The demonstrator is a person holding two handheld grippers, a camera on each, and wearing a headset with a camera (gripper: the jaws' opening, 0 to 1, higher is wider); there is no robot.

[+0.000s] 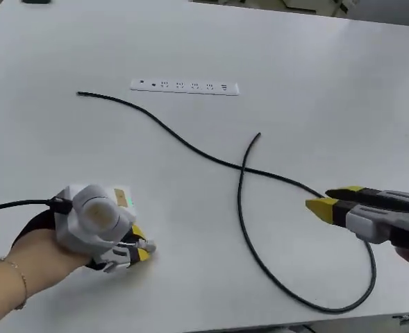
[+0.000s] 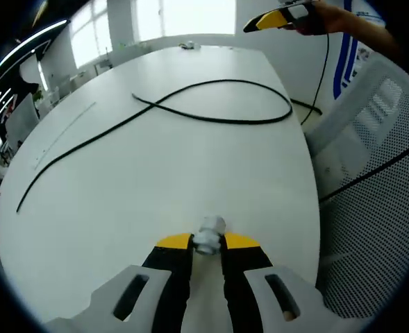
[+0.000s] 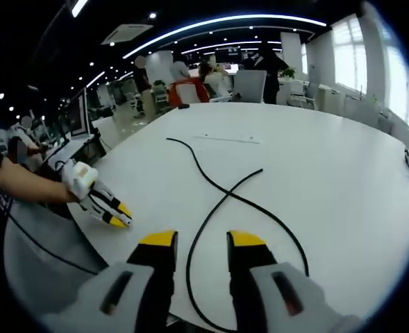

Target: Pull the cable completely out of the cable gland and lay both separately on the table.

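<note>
A long black cable [image 1: 190, 147] lies loose on the white table [image 1: 315, 83], crossing itself in one big loop, with both ends free. My left gripper [image 1: 143, 250], low at the near left, is shut on a small white cable gland [image 2: 209, 234], which sits between its yellow tips [image 2: 242, 241] just above the tabletop. No cable passes through the gland. My right gripper [image 1: 332, 198] hovers open over the loop at the right. In the right gripper view the cable [image 3: 221, 187] runs below the gap between its jaws, and the left gripper [image 3: 117, 215] shows at the left.
A white power strip [image 1: 183, 87] lies flat at the far side of the table. The table's near edge runs close below both grippers. A mesh chair [image 2: 378, 159] stands beside the table, and office chairs and people are far behind.
</note>
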